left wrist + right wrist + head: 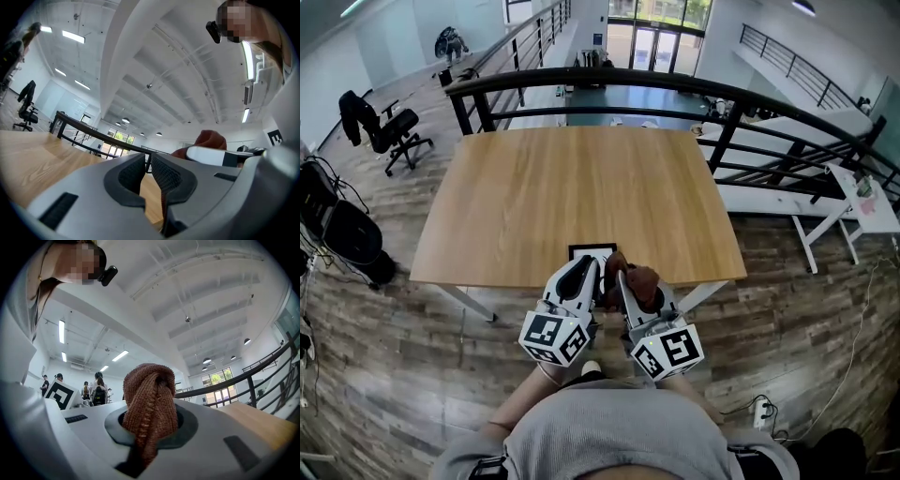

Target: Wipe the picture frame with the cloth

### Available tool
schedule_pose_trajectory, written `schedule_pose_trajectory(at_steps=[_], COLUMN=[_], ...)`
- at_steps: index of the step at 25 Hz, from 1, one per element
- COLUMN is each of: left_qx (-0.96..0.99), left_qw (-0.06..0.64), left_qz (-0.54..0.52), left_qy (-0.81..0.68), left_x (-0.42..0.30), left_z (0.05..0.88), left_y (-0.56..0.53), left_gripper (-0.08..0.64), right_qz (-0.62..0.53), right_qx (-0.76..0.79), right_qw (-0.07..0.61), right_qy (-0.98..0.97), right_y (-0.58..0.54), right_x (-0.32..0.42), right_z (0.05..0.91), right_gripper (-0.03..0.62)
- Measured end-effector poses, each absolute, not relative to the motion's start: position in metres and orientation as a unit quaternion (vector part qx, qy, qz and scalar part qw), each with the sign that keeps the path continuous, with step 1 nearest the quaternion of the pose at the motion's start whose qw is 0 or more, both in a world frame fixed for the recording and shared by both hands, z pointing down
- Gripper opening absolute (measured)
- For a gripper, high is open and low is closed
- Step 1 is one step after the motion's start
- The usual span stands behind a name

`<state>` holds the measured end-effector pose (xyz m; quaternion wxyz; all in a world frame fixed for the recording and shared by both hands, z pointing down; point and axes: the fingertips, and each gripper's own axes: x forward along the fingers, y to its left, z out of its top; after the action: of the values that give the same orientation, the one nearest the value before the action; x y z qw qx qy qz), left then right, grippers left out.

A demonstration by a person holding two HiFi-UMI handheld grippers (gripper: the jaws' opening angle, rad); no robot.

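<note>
Brown cloth point(149, 404) between jaws of the right gripper point(148, 426)

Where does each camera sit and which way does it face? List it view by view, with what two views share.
Head view: on the person's head, looking steeply down at the wooden table and picture frame; torso and both grippers show.
Left gripper view: on the left gripper, looking along its shut, empty jaws over the tabletop toward the railing.
Right gripper view: on the right gripper, looking along jaws shut on the brown cloth.
Shared: the cloth appears in all three.
</note>
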<state>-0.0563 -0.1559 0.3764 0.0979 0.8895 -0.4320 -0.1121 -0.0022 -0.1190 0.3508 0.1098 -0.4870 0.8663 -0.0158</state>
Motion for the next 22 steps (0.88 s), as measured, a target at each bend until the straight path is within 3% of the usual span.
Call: schedule_pose_trajectory(at_steps=[16, 22], left_qx=[0.874, 0.858], left_qw=[0.167, 0.266], left_qz=[-0.063, -0.011], left_qy=[-0.452, -0.438], left_x=[-0.074, -0.088], left_z=[0.431, 0.496], left_y=[-0.22, -0.218], left_gripper=[0.061, 0.216], right_qz=[-0.048, -0.069], right_qx=[-0.487, -0.482], right_qw=[0.088, 0.079], right_qy=[0.868, 0.87], right_y=[-0.2, -0.213], right_x=[0.0, 0.004], right_z=[0.374, 0.388], right_gripper=[0.046, 0.046])
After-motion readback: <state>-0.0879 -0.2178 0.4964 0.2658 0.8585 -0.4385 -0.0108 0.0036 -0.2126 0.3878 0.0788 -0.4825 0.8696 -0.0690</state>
